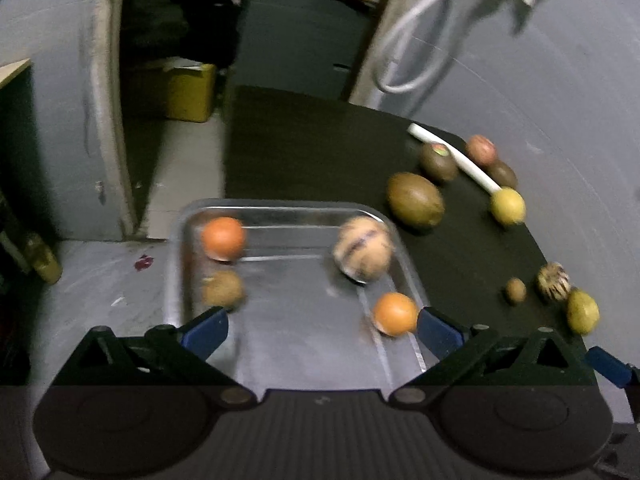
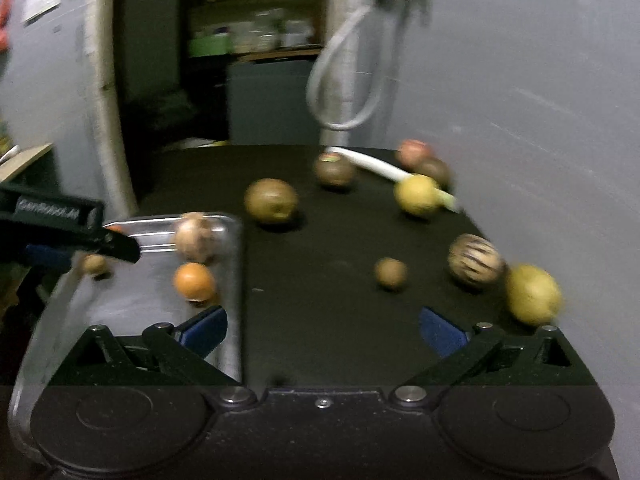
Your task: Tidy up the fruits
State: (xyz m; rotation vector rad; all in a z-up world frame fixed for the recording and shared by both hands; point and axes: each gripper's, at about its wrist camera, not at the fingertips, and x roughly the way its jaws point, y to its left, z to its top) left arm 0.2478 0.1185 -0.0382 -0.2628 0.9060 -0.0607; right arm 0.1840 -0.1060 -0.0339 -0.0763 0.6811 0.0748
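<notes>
Left gripper [image 1: 322, 330] wide apart over the tray [image 1: 296, 328], nothing between the fingers [image 1: 206, 332]. Right gripper [image 2: 324, 330] likewise spread wide and empty, hanging over bare black bench [image 2: 320, 300] just right of the tray's edge.

Four fruits in the tray: near orange [image 1: 395, 314] by the right rim, small brown fruit [image 1: 223, 288] at the left, striped pale ball [image 1: 363, 249] and far orange [image 1: 223, 239] further in. Some motion blur on these.

Still out on the bench, nearest first: yellow-green fruit [image 2: 533, 294] at the right edge, striped brown fruit [image 2: 475, 261] touching or just beside it, small brown ball [image 2: 390, 273] a little to the left. Farther back: big kiwi [image 2: 271, 201] just beyond the tray corner, lemon [image 2: 417, 195], stickered kiwi [image 2: 334, 170], then a reddish fruit [image 2: 414, 152] and a dark one [image 2: 434, 170] close together at the far end. White tube [image 1: 454, 156] lying slantwise among those far fruits.

Judging by the count, roughly a third done: four gathered, eight left loose. Likely next pick for the right side one of the near three.
</notes>
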